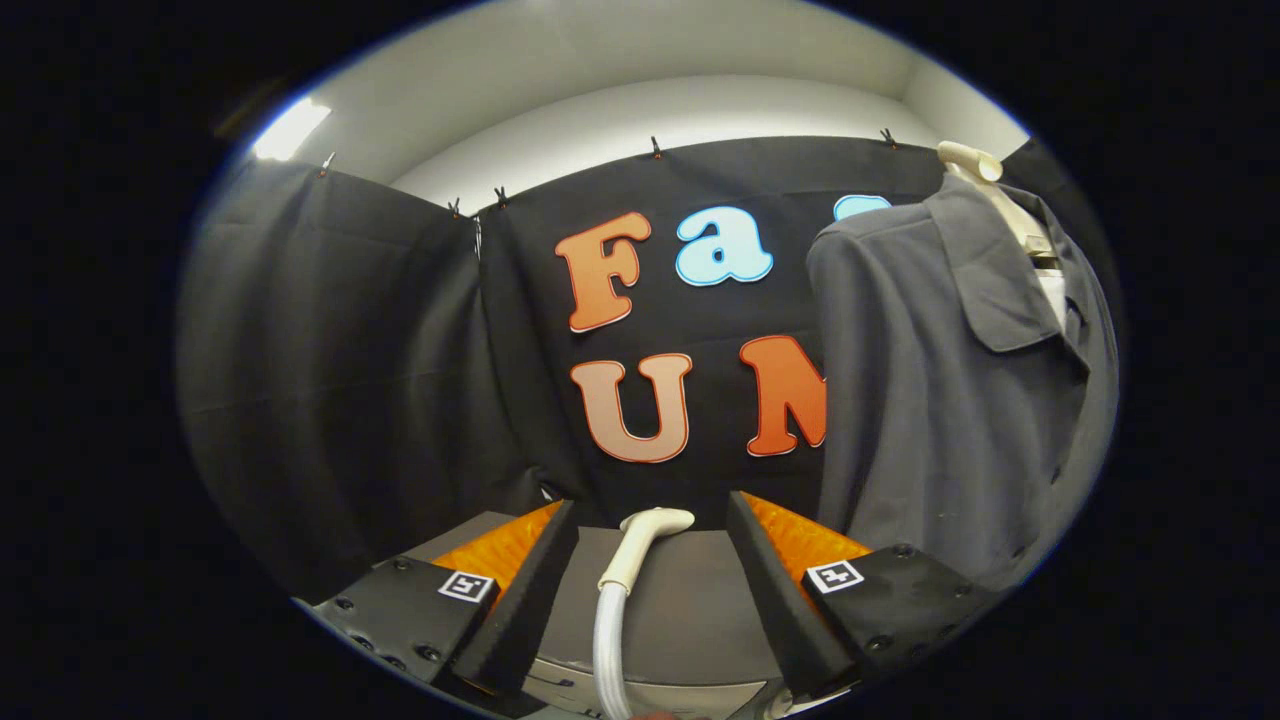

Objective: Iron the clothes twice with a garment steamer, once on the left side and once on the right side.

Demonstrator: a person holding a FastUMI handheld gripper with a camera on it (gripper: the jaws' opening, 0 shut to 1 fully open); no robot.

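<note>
Gripper view: on the left hangs the booth's black cloth wall (330, 380), pinned by small clips (327, 160) along its top edge below a pale ceiling with a bright lamp (290, 128). Low down, the gripper (650, 545) has its fingers spread wide, pressing on nothing. Between them lies the garment steamer (640, 545), its pale head just past the fingertips and curving to the right, with a white hose (607, 640) running back from it. It rests on a grey tabletop (690, 600), touching neither finger. To the right, beyond the right finger, a grey collared shirt (940, 400) hangs on a cream mannequin stand (975, 165) against the wall, well apart from the steamer.
</note>
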